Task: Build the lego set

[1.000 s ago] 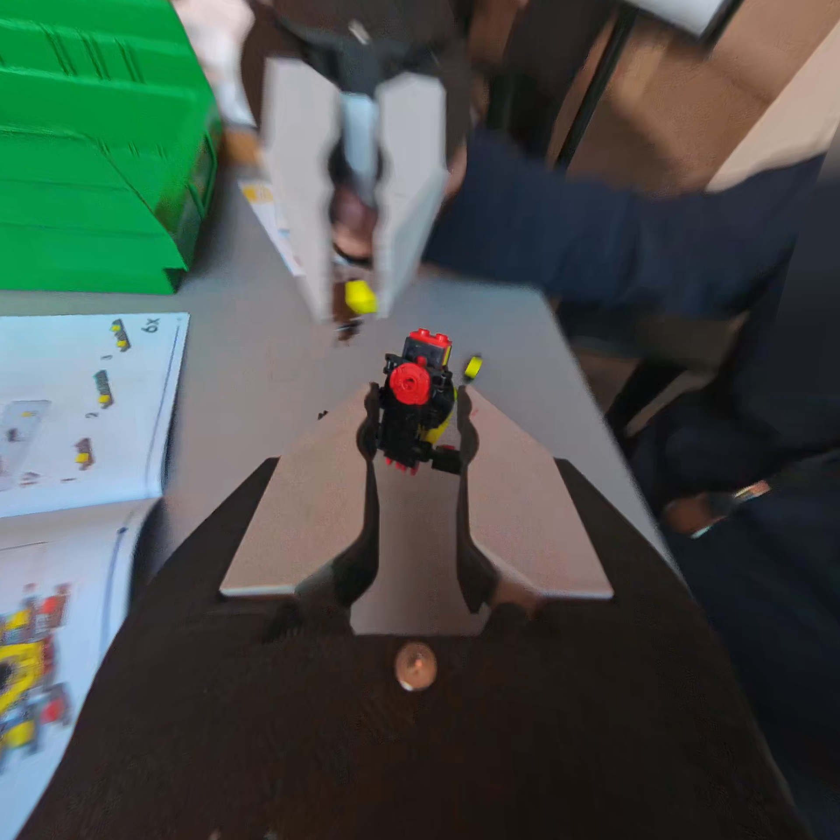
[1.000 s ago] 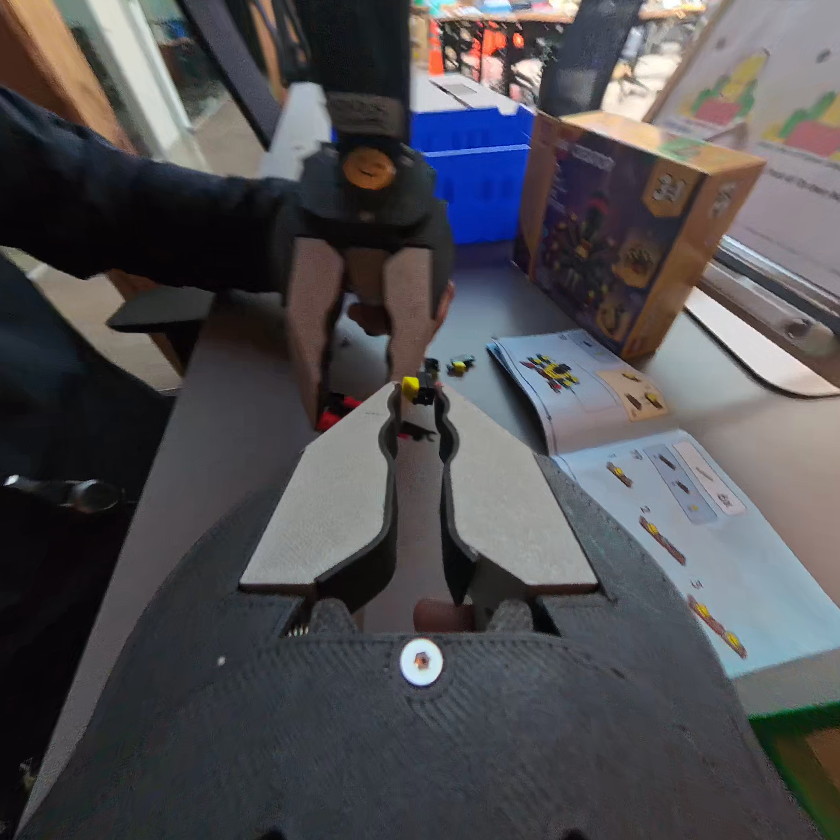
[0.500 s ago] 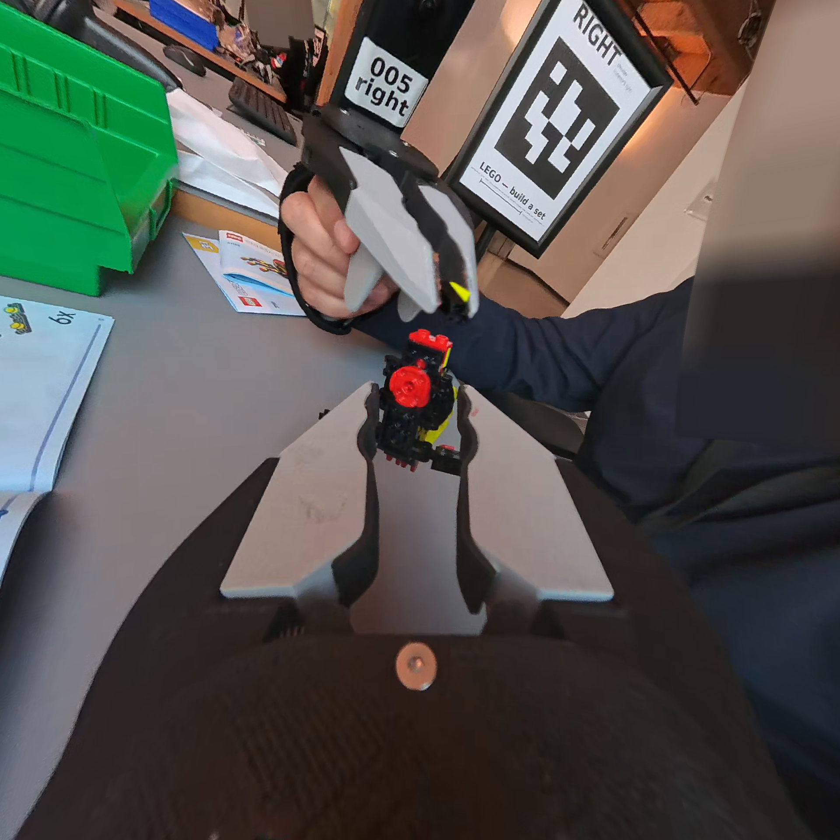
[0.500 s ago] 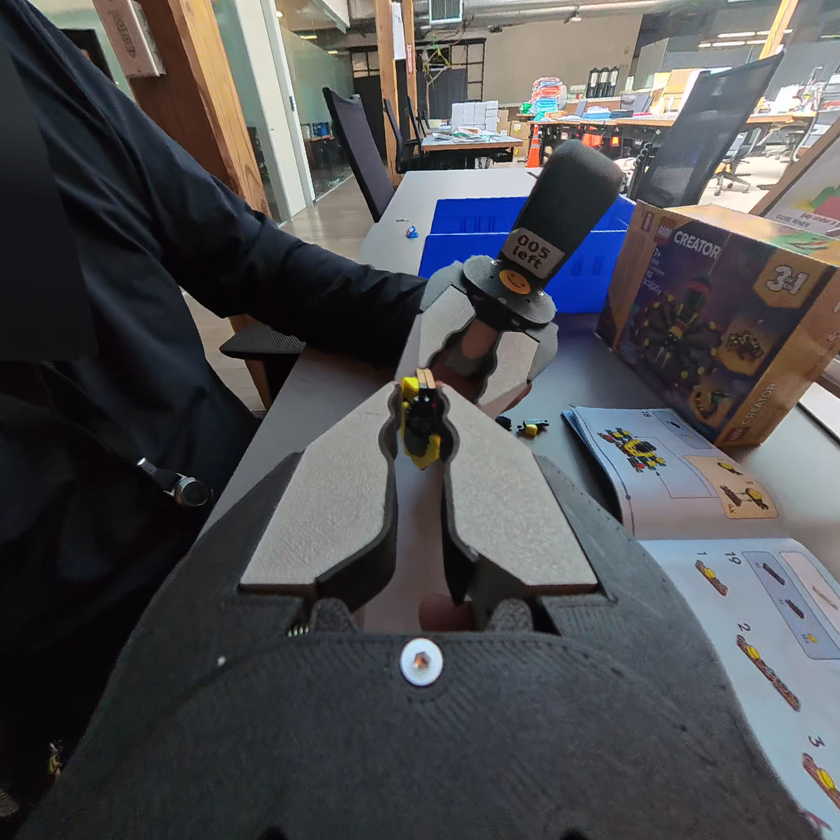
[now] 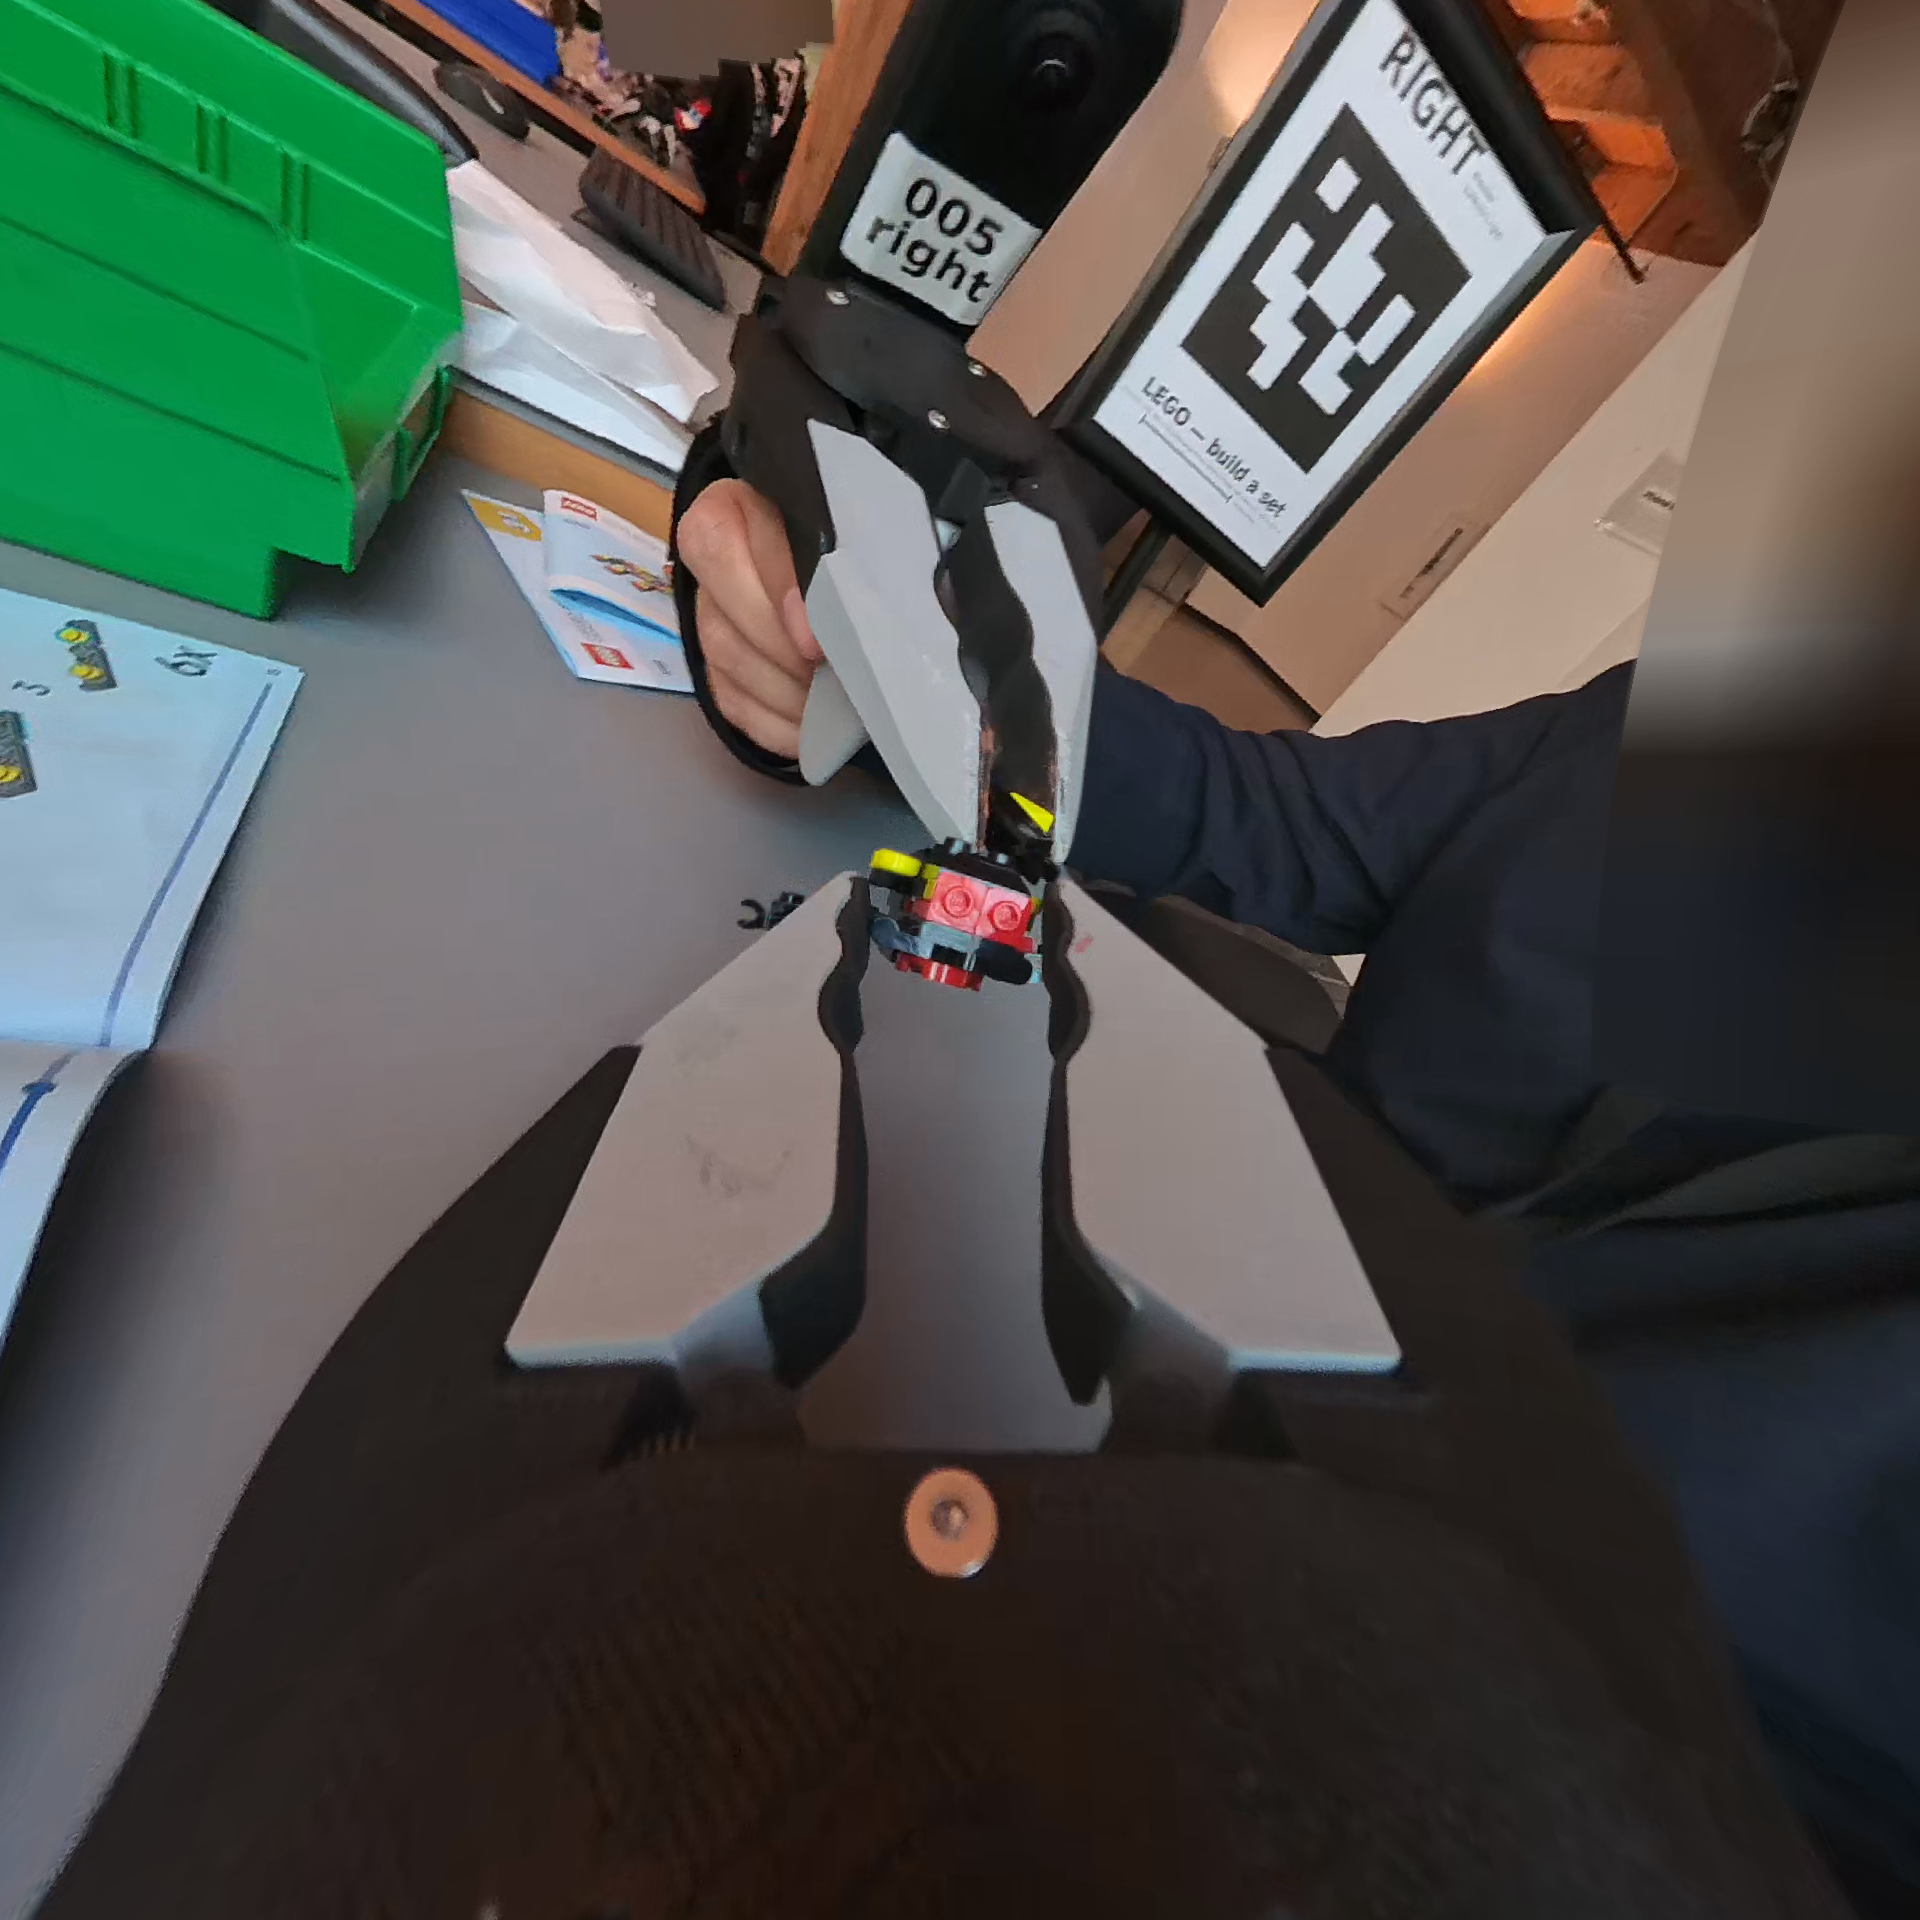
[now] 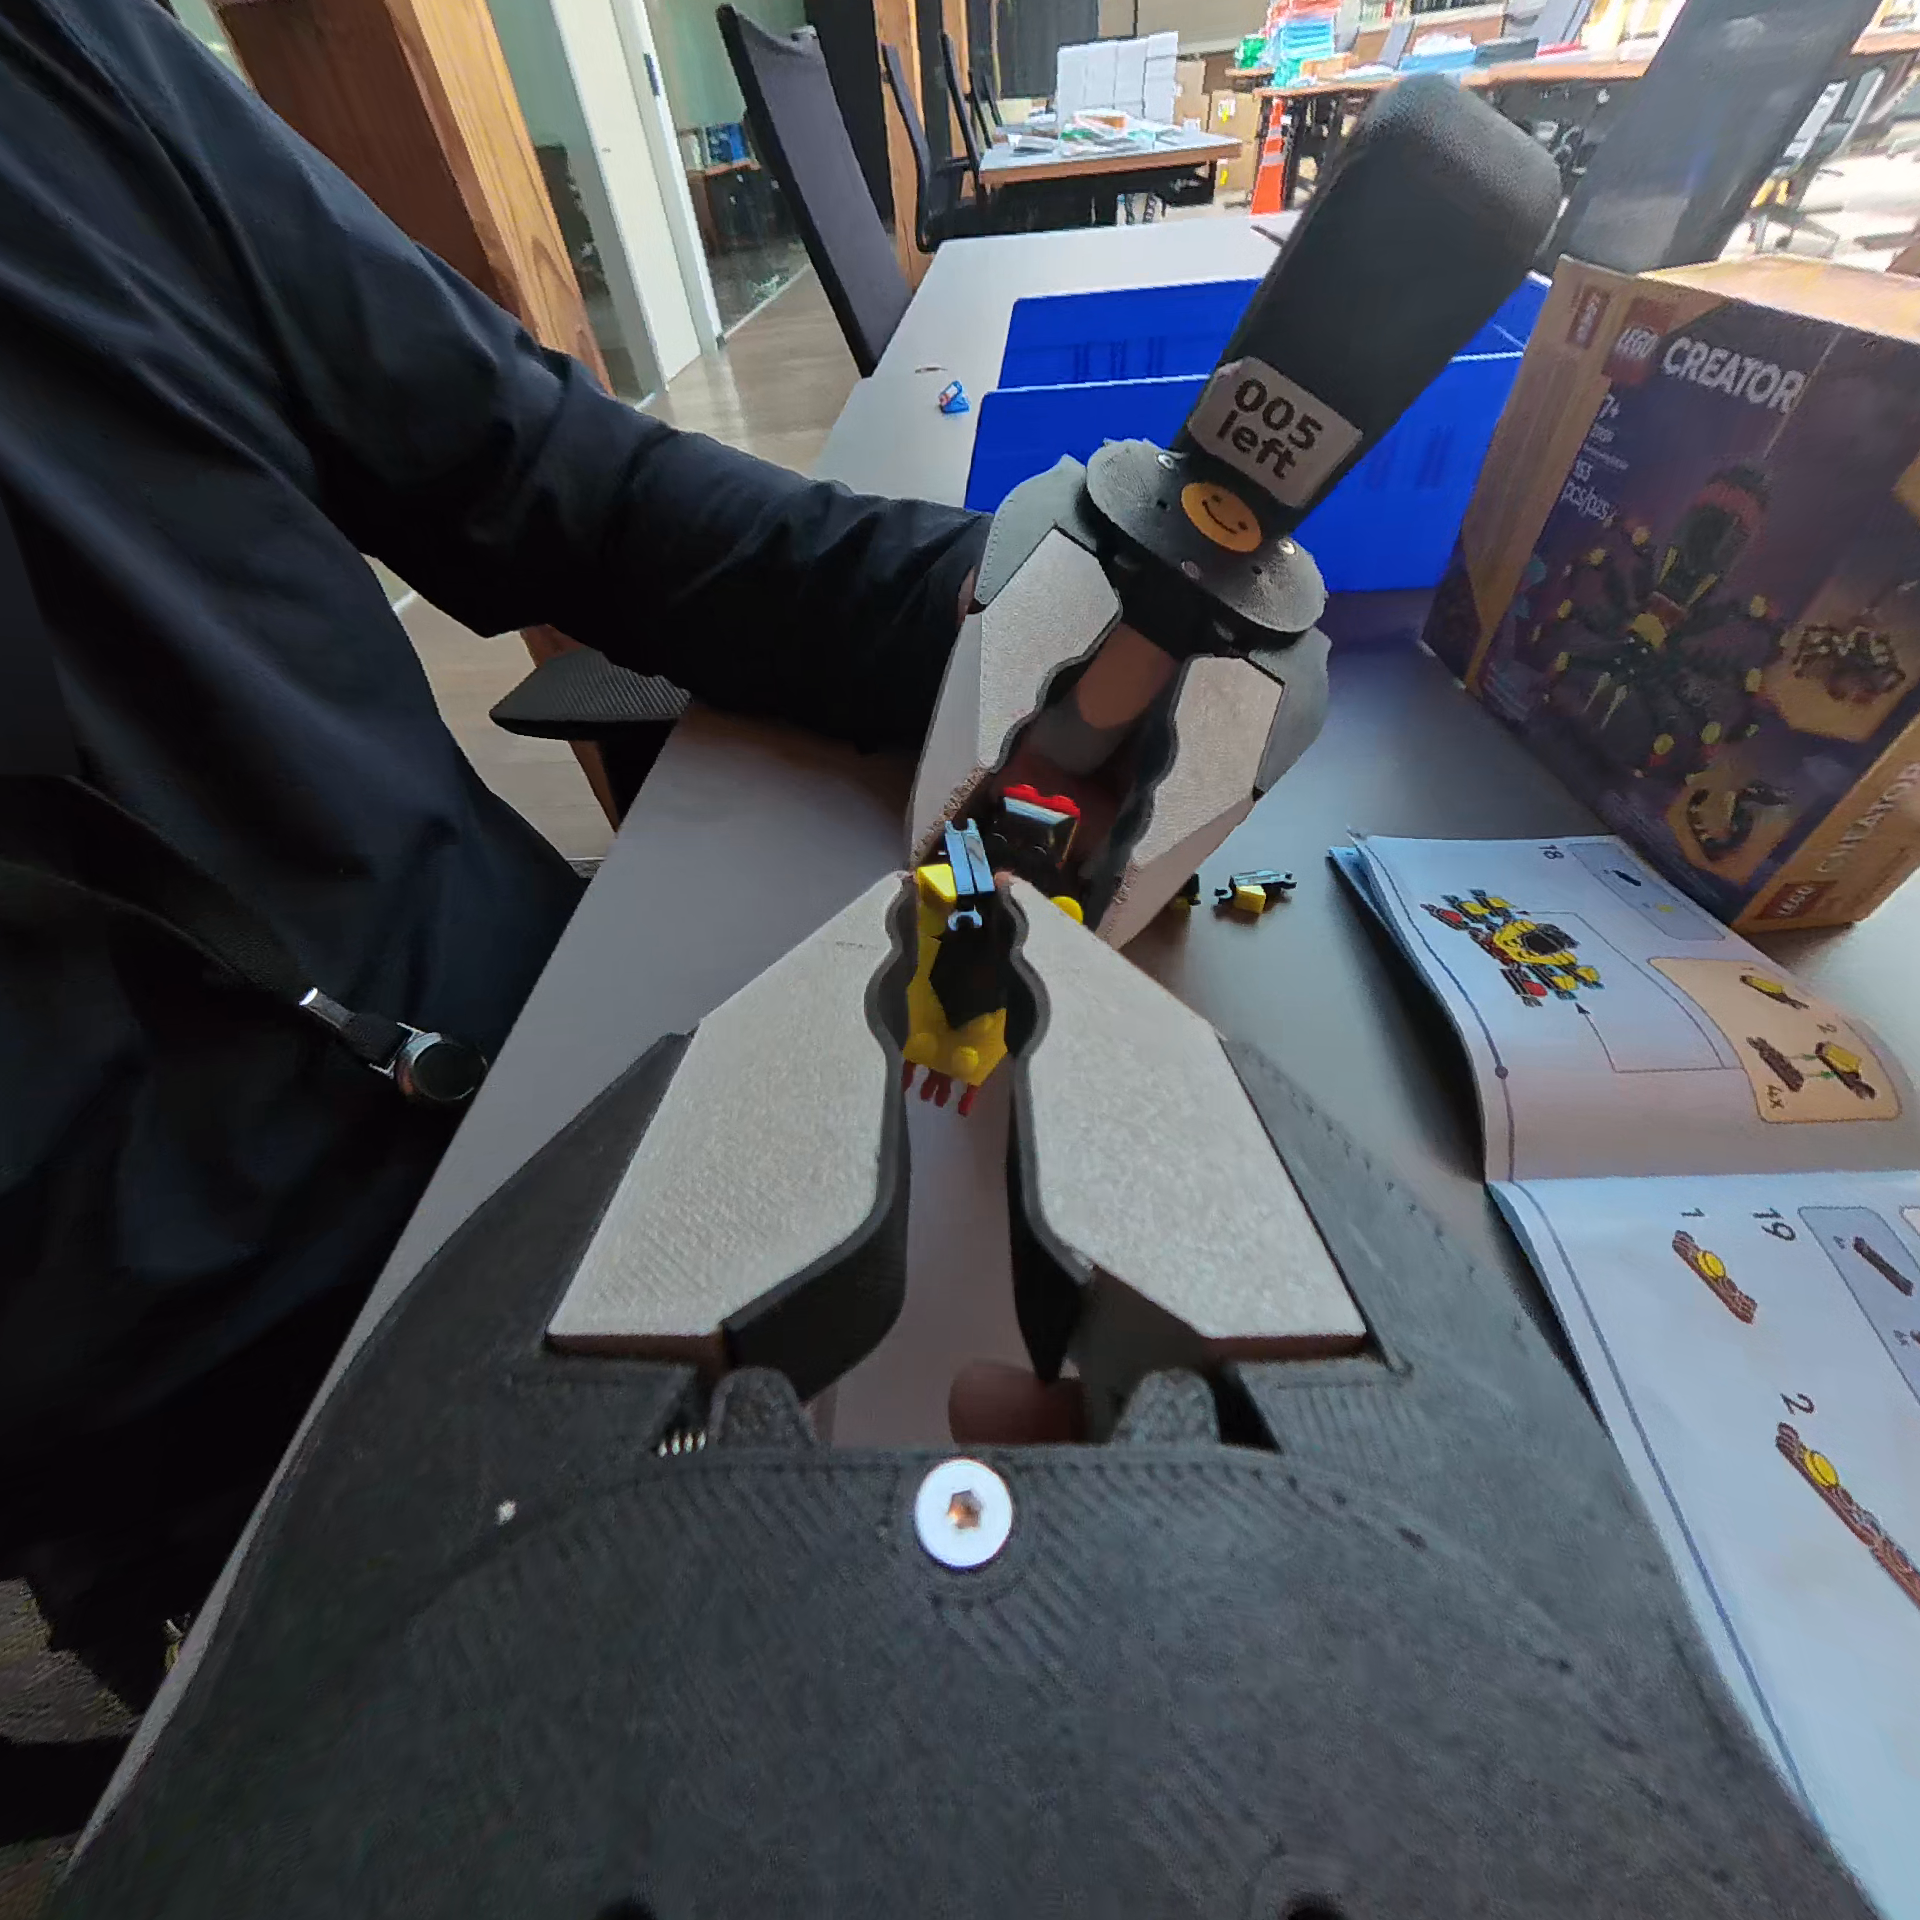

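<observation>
Black, red and yellow bricks of the half-built model point(image 5: 961, 925) are clamped at the tips of the left tongs point(image 5: 951, 920) above the counter point(image 5: 436, 852), presumably as an anchor, while a yellow-and-black sub-assembly point(image 6: 956, 987) is gripped in the right tongs point(image 6: 956, 935) and held against it, apparently for pressing on.

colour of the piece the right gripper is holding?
Yellow and black piece with small red prongs, clearest in the right wrist view.
</observation>
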Tool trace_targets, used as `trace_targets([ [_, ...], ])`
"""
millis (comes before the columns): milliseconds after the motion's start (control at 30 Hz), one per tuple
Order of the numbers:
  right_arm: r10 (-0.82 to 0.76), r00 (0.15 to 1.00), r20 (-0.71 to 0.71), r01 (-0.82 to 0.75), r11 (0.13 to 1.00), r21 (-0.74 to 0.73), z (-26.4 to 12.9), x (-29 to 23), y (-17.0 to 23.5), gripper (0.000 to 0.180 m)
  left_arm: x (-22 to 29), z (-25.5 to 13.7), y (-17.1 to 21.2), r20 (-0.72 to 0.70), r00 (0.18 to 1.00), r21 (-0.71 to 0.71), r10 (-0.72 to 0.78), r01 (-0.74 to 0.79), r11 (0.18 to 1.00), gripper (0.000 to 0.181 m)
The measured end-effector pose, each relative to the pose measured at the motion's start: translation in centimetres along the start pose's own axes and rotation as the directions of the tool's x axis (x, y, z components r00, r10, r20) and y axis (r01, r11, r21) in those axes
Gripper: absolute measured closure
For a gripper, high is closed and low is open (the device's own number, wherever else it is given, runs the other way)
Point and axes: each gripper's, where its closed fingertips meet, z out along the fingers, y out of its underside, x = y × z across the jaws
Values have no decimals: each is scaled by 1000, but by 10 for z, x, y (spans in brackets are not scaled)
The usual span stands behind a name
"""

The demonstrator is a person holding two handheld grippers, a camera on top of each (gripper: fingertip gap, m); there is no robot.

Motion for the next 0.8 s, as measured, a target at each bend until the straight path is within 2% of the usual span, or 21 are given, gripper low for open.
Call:
trace_targets([
  [100,8,1000,-16,-9,999,-37,3,4,8,168,-7,-3,9,49,998,-55,-33,35,998,151],
  [267,27,998,-49,-27,1000,-15,-5,11,4,169,-10,-9,11,97,994,-83,46,-38,996,151],
  [433,50,976,-211,-61,997,-48,-8,38,11,169,-43,-25,3,253,958,31,-136,133,991,151],
  [500,79,963,-256,-109,989,-102,-5,48,25,169,-51,-30,8,294,938,28,-184,184,983,151],
  [633,118,963,-242,-165,969,-185,8,48,47,169,-45,-26,24,272,947,-80,-171,200,977,151],
  [800,116,955,-274,-169,969,-178,3,53,44,170,-30,-25,17,208,977,-95,-41,61,994,151],
])
